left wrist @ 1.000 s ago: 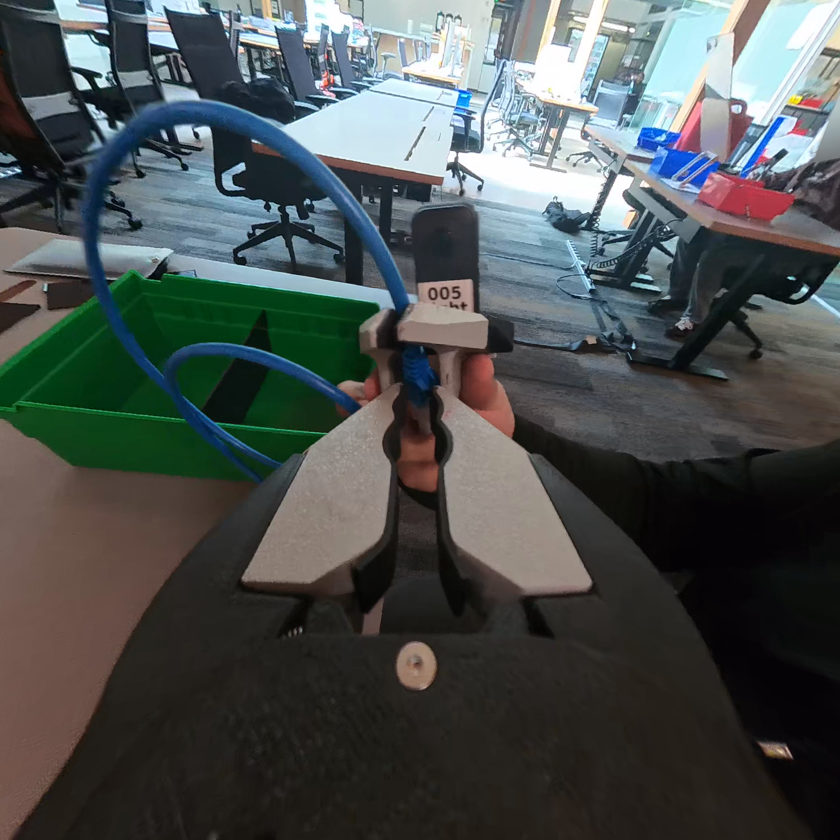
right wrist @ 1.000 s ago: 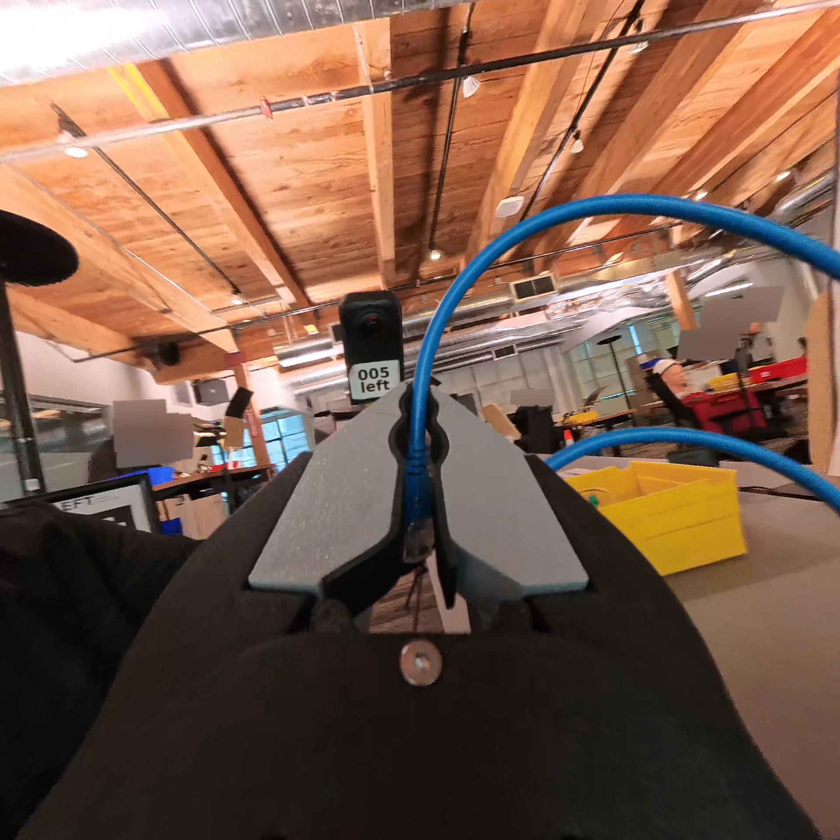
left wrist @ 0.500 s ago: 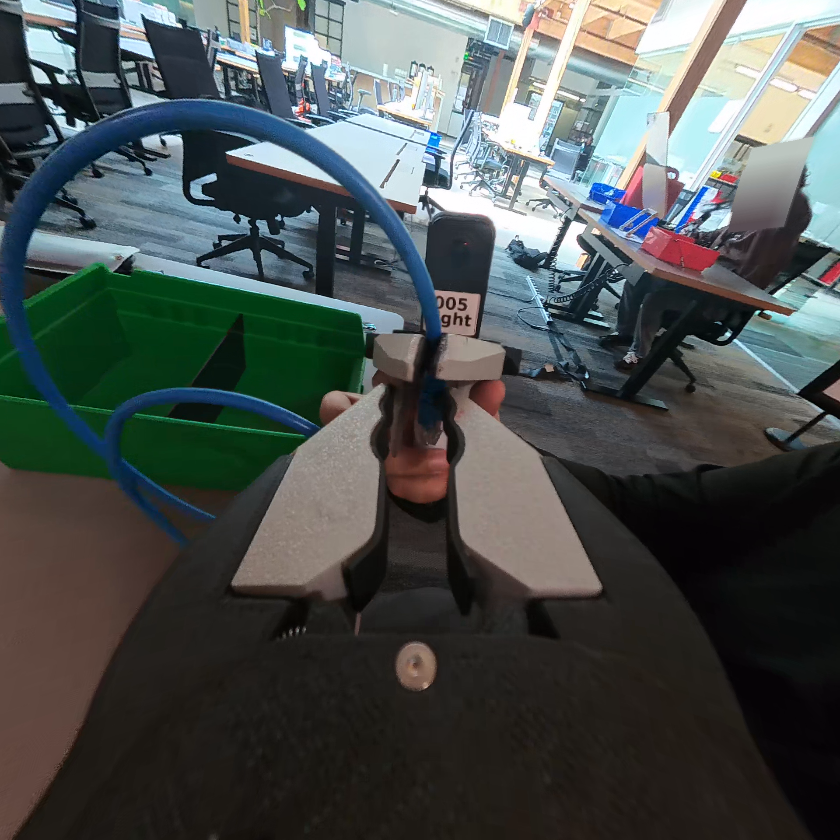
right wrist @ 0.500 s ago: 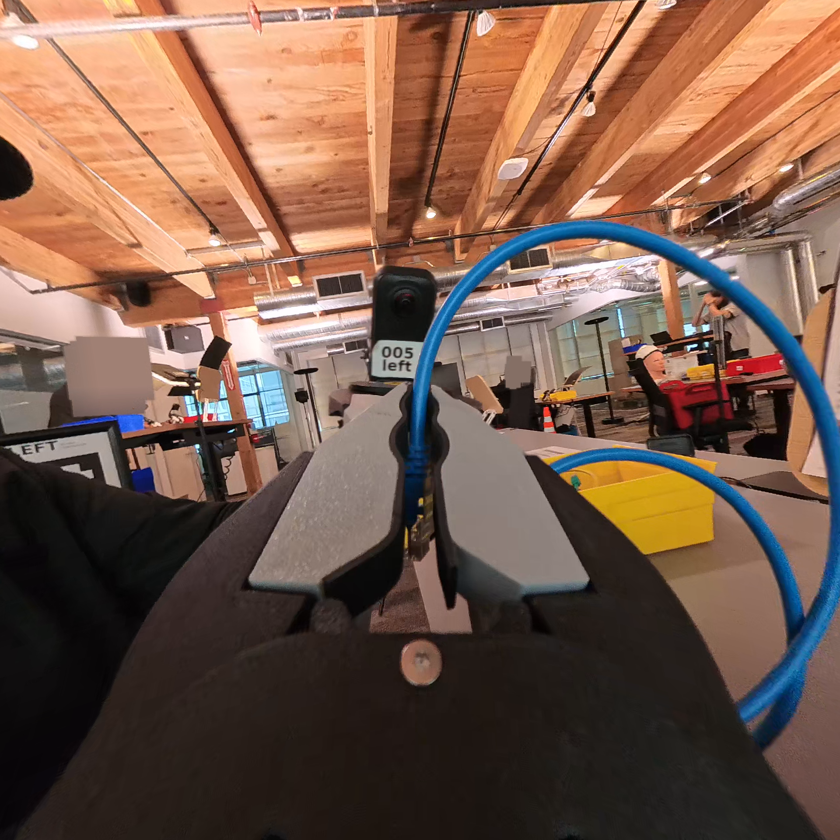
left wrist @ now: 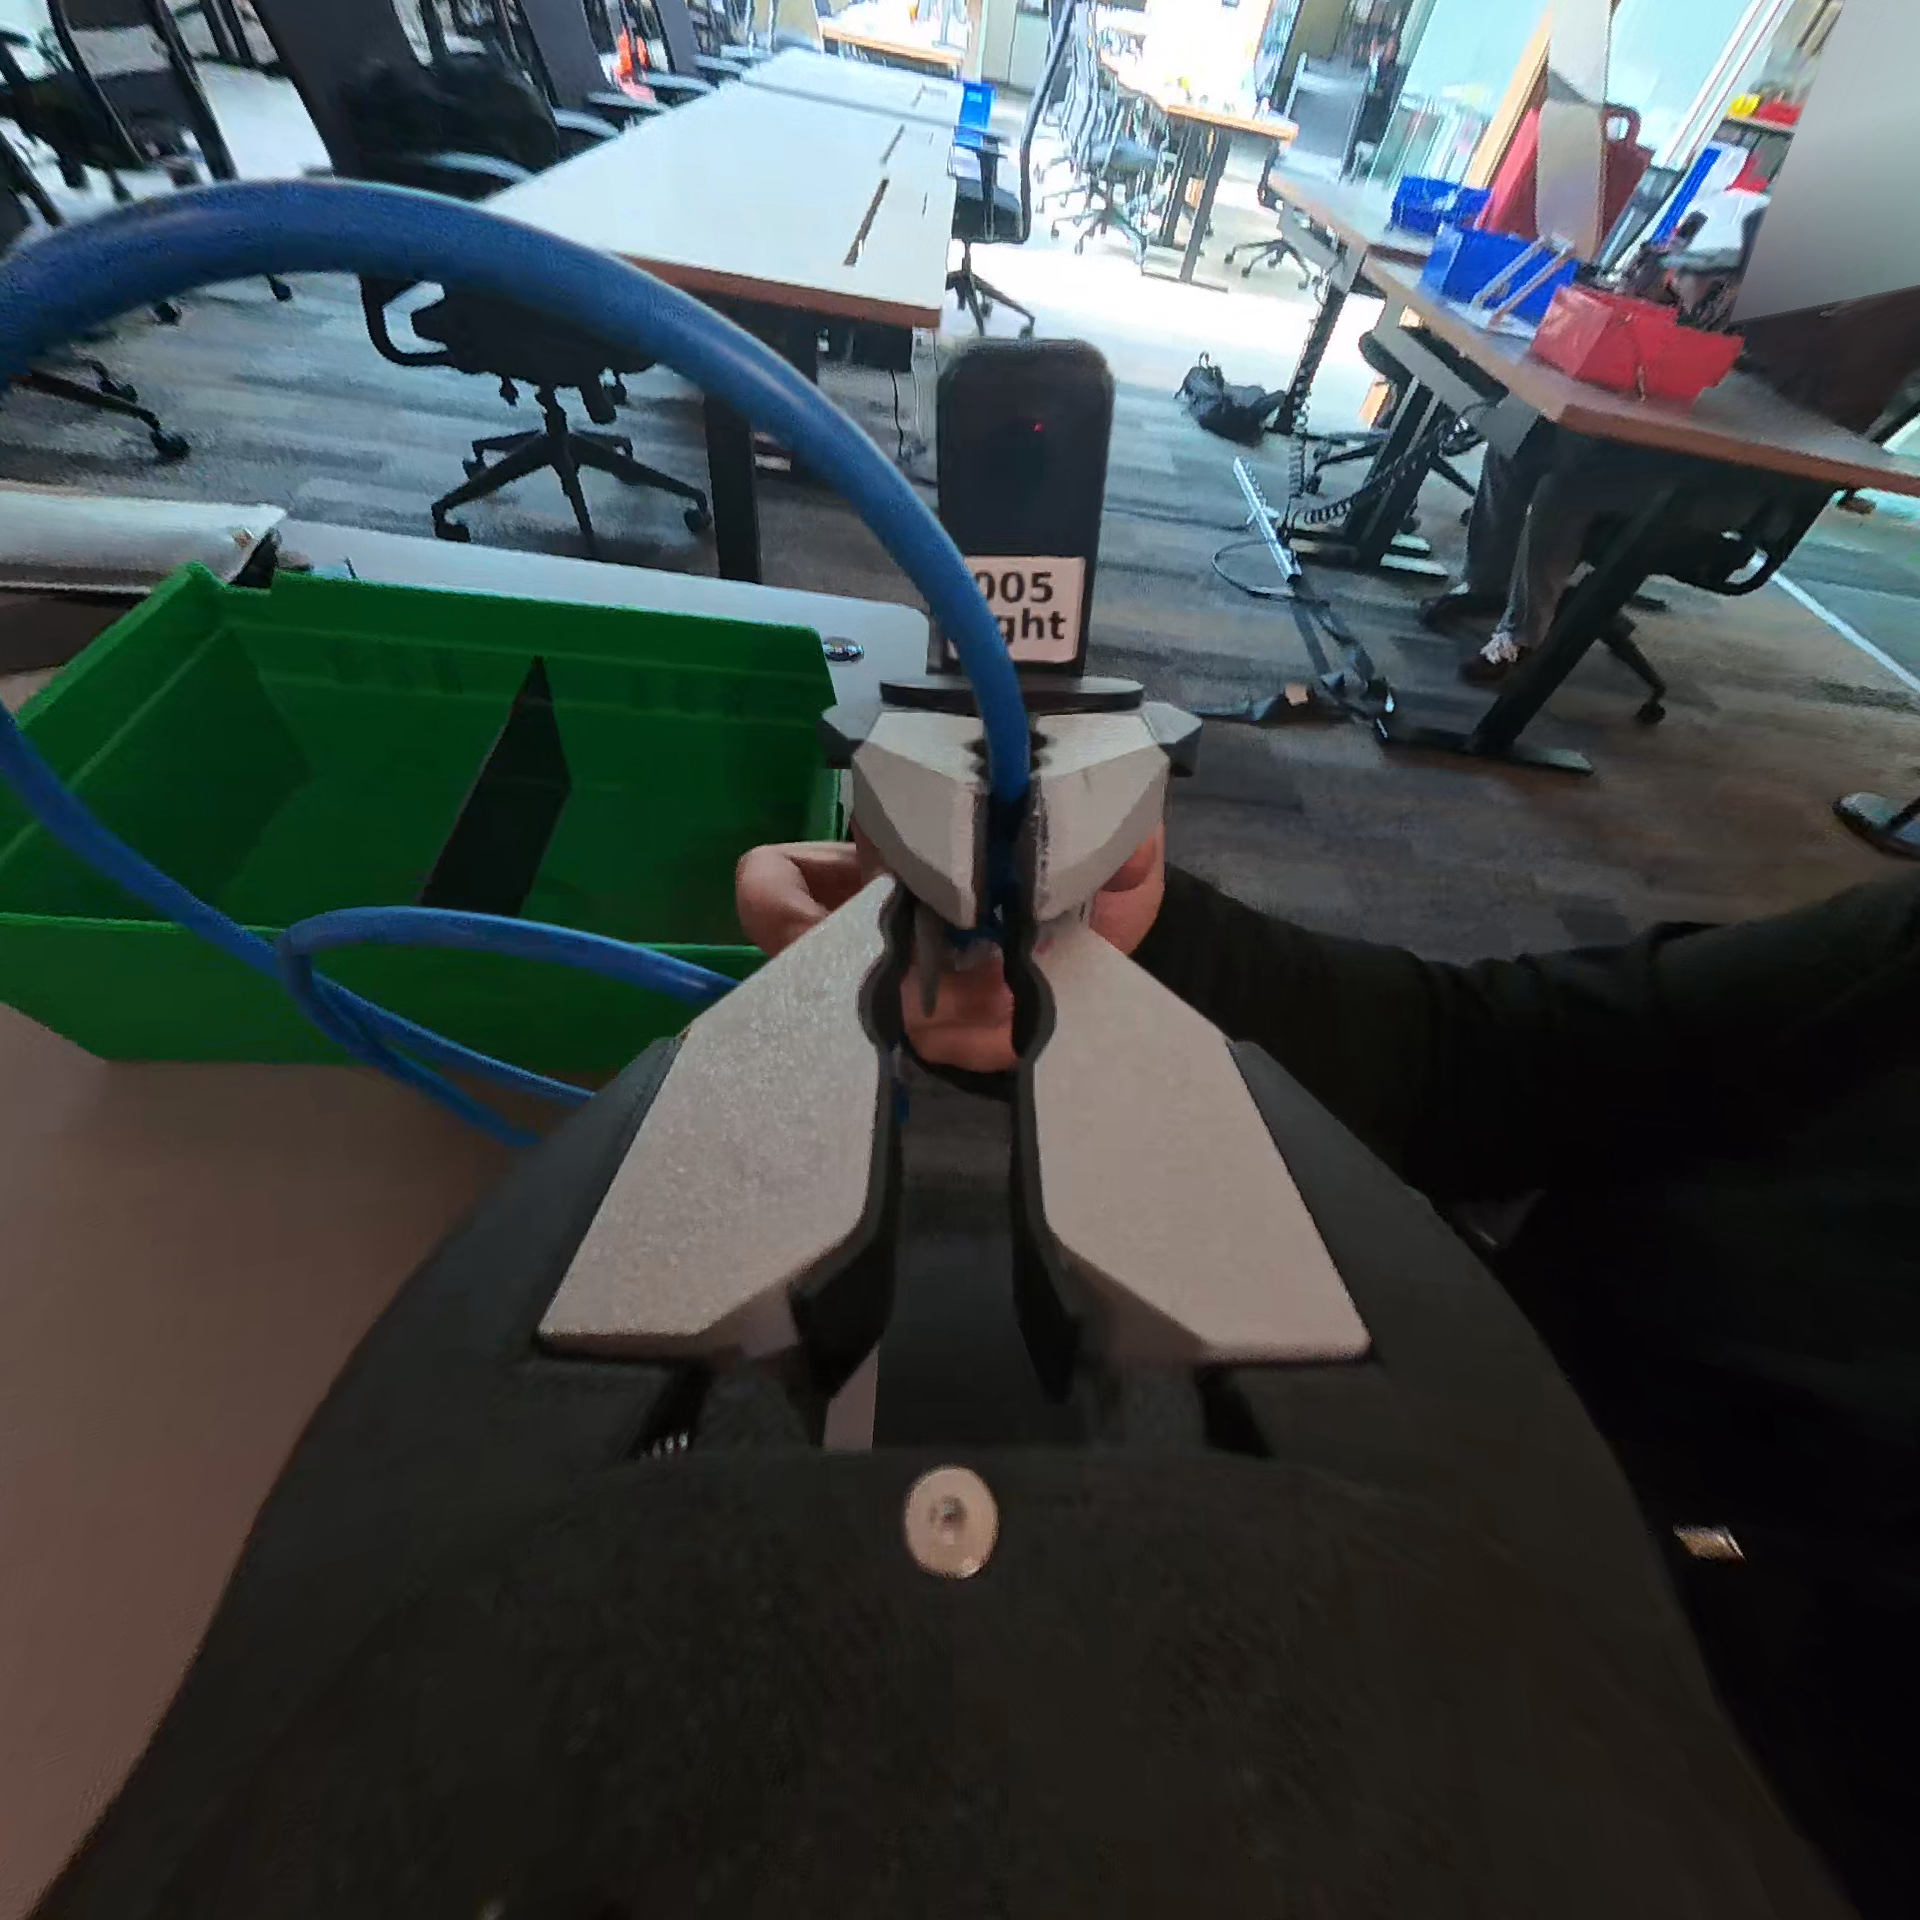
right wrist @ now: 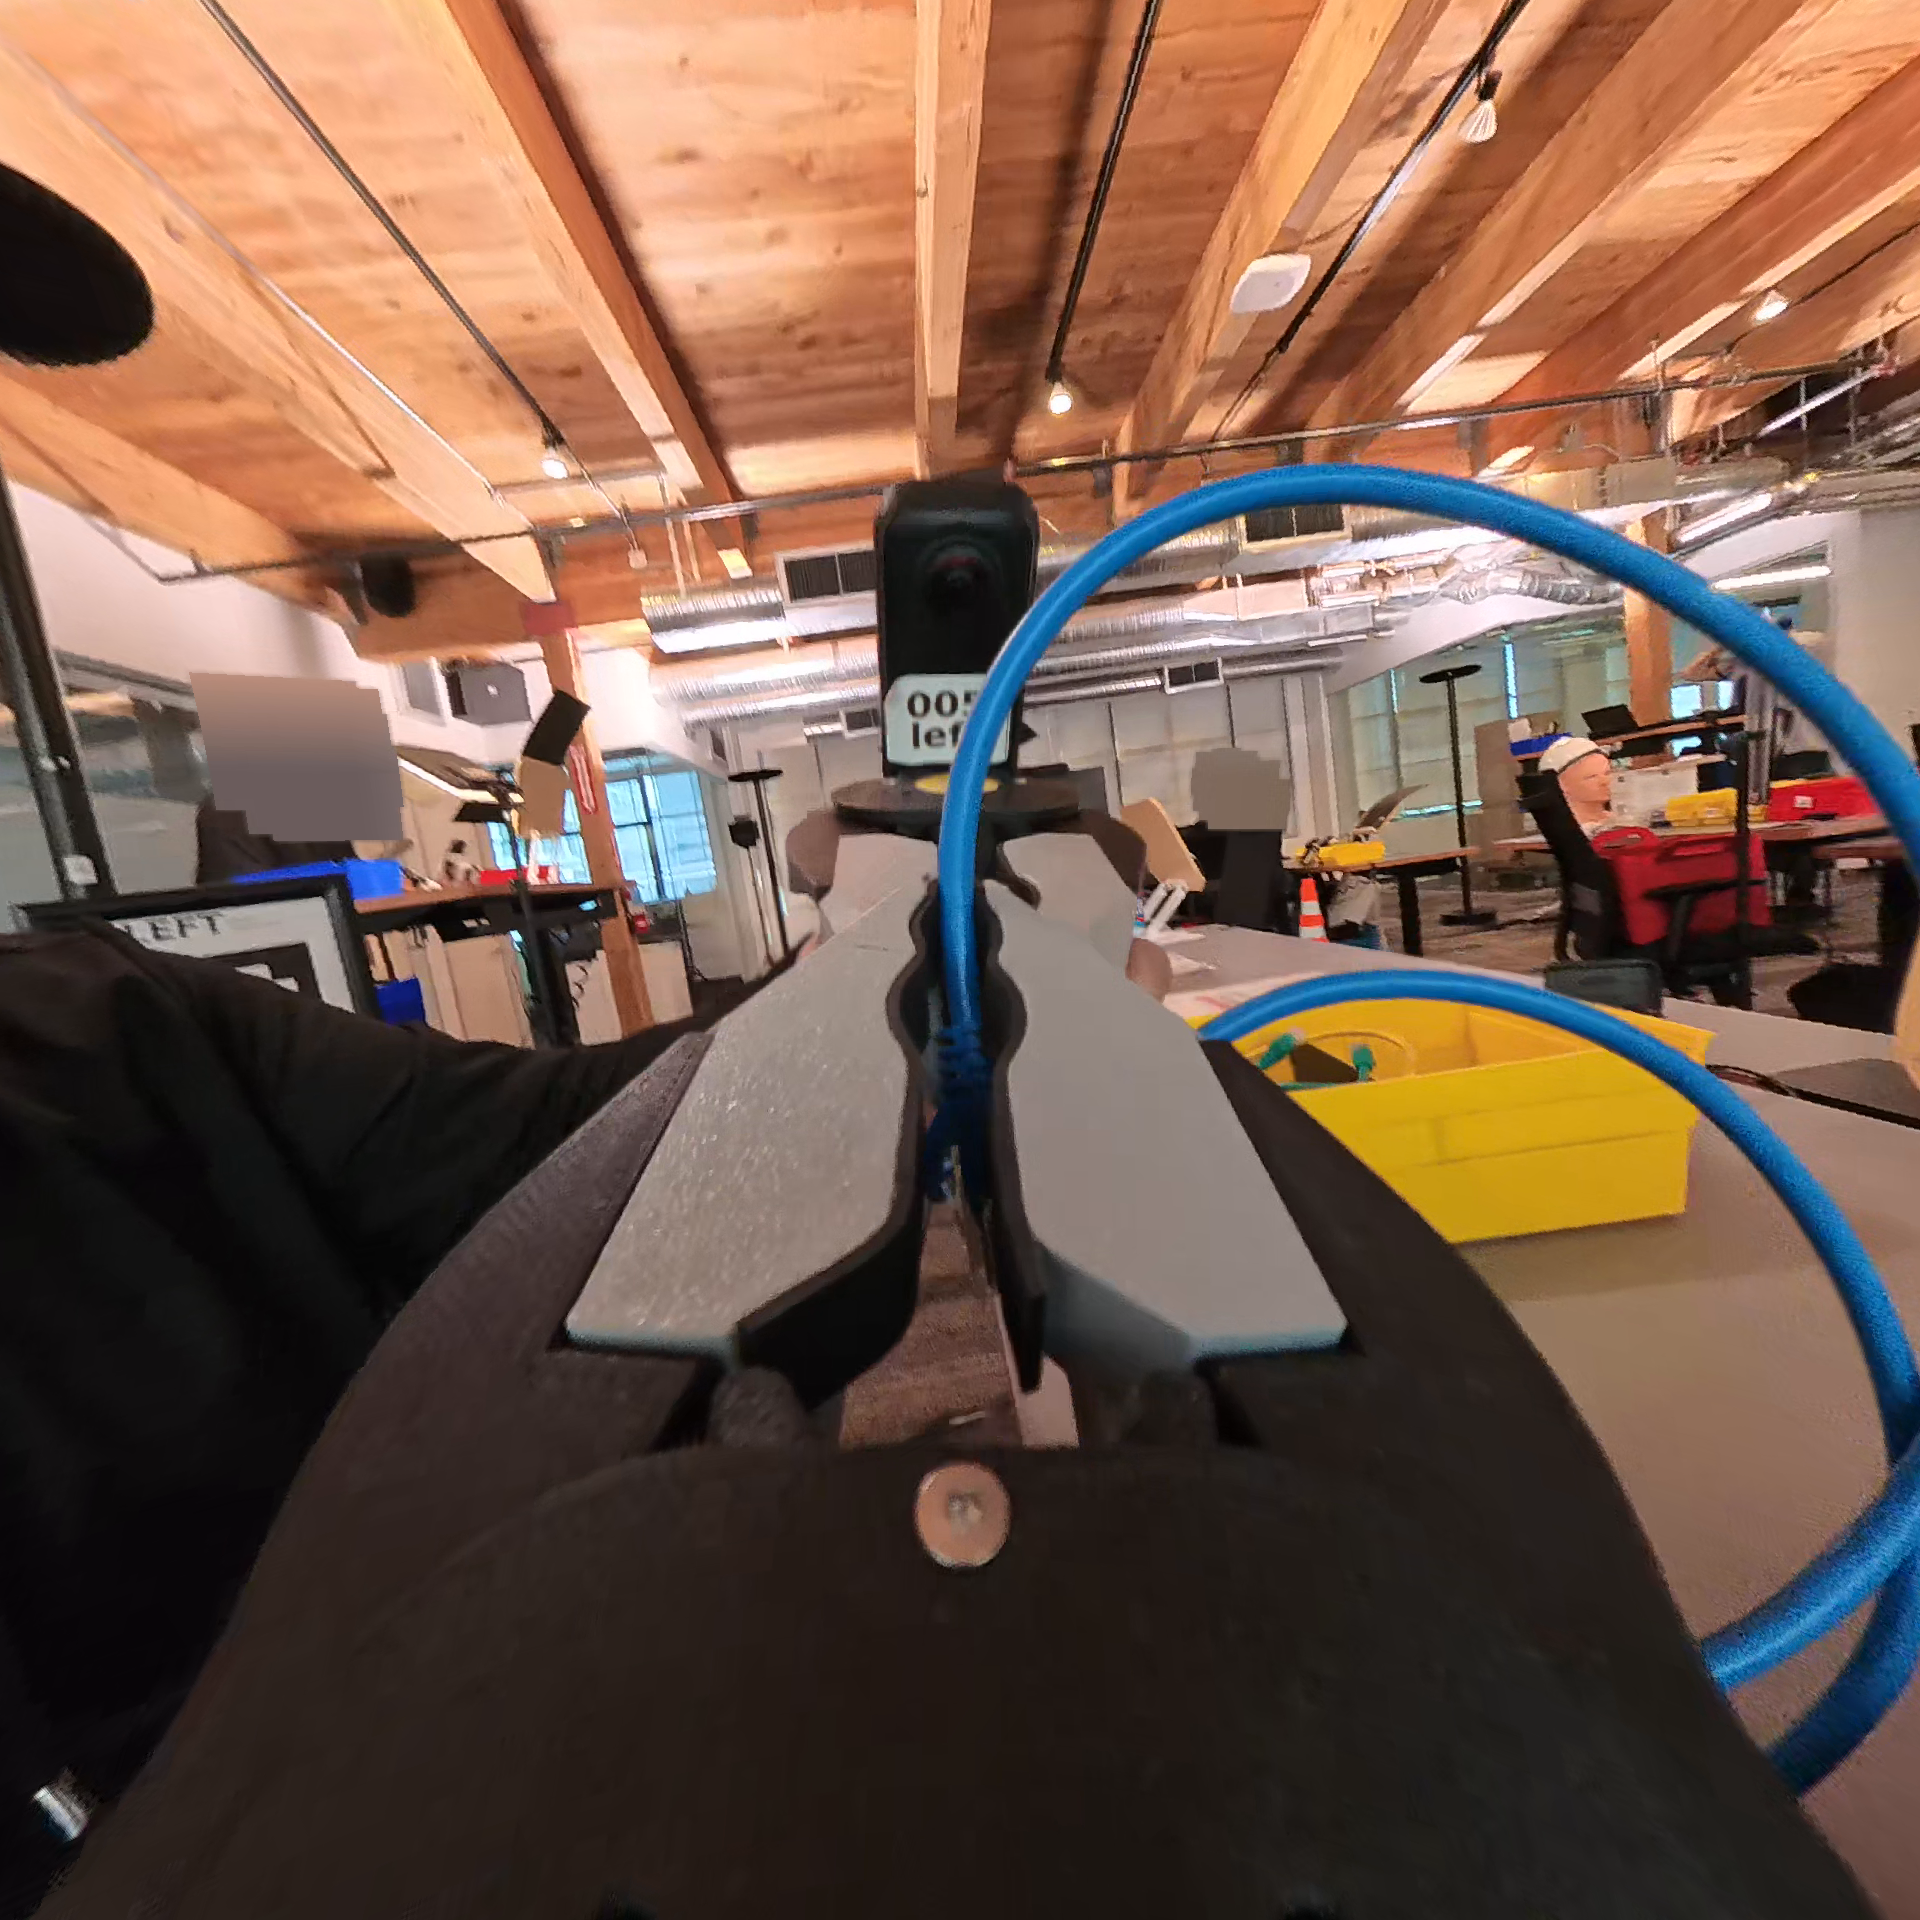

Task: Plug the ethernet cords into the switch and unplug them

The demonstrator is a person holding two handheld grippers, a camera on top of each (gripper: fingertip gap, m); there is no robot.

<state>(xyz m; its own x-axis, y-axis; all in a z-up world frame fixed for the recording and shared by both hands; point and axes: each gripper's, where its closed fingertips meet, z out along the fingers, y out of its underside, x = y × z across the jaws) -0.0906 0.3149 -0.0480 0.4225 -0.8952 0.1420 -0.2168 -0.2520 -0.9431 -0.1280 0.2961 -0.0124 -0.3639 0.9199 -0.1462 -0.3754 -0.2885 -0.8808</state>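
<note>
Near centre, I'm seeing the left gripper (left wrist: 961,987) parting wider than a second ago, pinching nothing. The right gripper (right wrist: 961,935) is clamping the thin blue ethernet cord (left wrist: 623,301) behind its plug, with the loop trailing left past the green plastic bin (left wrist: 416,997). I'm reading this as a hand-off finishing; no switch is showing yet.

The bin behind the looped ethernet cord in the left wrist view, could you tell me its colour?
Green bin; the left wrist view shows it best, behind the blue ethernet cord.

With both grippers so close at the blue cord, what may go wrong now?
1. The right gripper pinches the blue cord near its plug; the left gripper is open nose to nose, so its fingers may knock the plug askew.
2. The cord's loops hang beside the green bin and yellow bin; a pull may snag them.
</note>
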